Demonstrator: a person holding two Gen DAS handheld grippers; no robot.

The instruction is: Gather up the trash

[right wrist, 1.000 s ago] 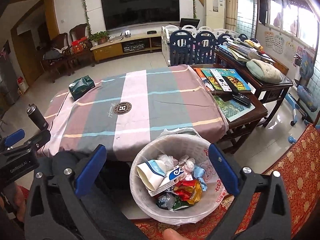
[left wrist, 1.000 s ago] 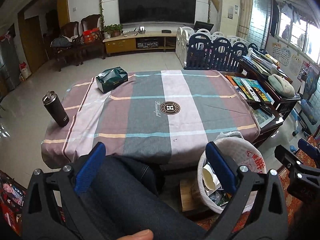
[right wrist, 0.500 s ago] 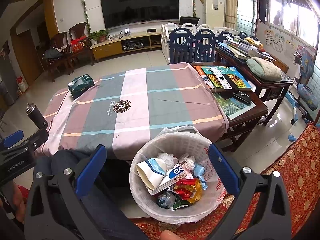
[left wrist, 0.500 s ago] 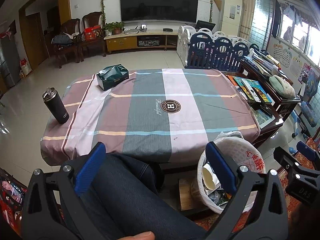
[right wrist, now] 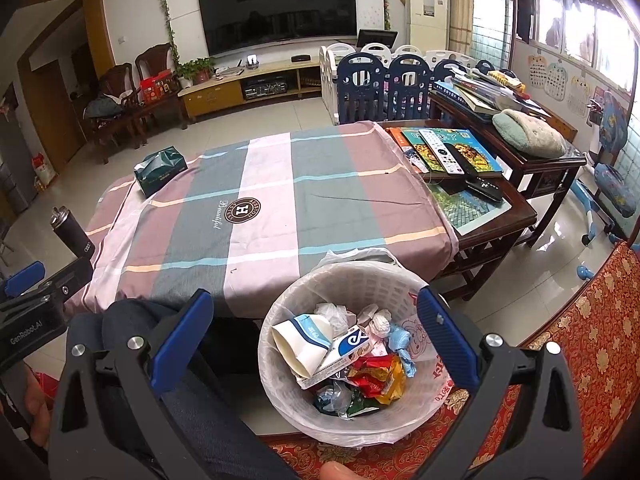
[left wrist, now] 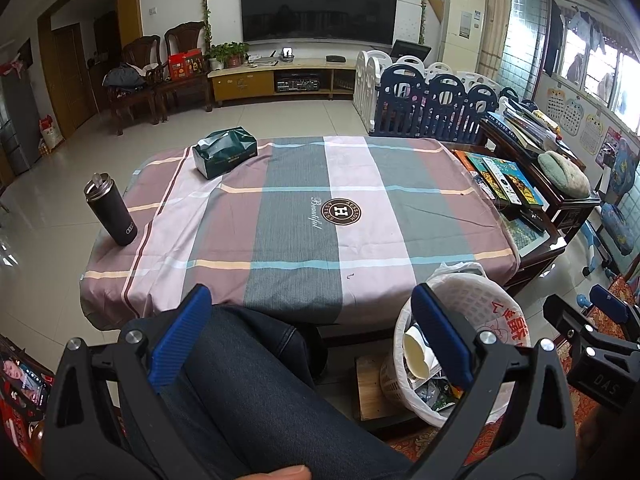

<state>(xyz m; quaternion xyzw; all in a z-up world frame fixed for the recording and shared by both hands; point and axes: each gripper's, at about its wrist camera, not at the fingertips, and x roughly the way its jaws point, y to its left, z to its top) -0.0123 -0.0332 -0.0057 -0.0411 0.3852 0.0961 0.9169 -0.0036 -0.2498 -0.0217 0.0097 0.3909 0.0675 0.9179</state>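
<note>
A white bin (right wrist: 352, 280) lined with a plastic bag stands on the floor at the near right corner of the table. It holds trash: a paper cup (right wrist: 304, 340), a small carton, wrappers and crumpled tissues. It also shows in the left wrist view (left wrist: 492, 312). My right gripper (right wrist: 312, 328) is open and empty, held above the bin. My left gripper (left wrist: 312, 332) is open and empty, held over the person's knee in front of the table. The striped tablecloth (left wrist: 320, 216) shows no loose trash.
A black flask (left wrist: 110, 210) stands at the table's left edge and a green tissue pack (left wrist: 224, 152) at its far left. A side table with books and remotes (right wrist: 452, 152) adjoins on the right. The person's legs (left wrist: 256, 380) fill the near foreground. A red patterned rug (right wrist: 580, 340) lies at right.
Both views have lifted slightly, so the table and bin sit a little lower in frame. Both grippers stay open and empty.
</note>
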